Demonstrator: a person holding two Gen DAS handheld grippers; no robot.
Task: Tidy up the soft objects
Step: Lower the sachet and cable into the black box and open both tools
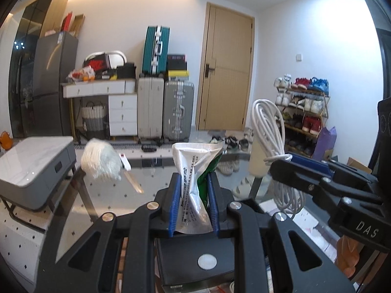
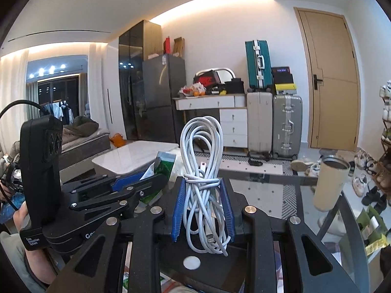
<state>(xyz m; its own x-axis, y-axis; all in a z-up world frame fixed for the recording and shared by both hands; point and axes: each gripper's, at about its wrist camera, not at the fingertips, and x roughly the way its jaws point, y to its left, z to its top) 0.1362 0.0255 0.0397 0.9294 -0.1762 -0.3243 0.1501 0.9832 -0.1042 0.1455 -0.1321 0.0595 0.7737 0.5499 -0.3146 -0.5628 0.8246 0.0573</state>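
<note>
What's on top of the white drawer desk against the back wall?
The white drawer desk carries a bag of oranges, a red-and-black shoebox and a black box. Anything behind them is hidden.

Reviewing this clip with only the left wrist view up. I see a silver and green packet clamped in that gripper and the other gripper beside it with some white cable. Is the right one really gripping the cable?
Observer: Yes. In the right wrist view the right gripper is shut on the white cable bundle, blue pads on both sides.
Operator: Is the cable loose or tied?
Observer: Tied: a few turns are wrapped around the middle of the bundle, and a plug end hangs near the bottom.
Operator: Anything on the table ahead of it?
Observer: A beige tumbler stands open-topped on the glass table, to the right of the bundle.
</note>
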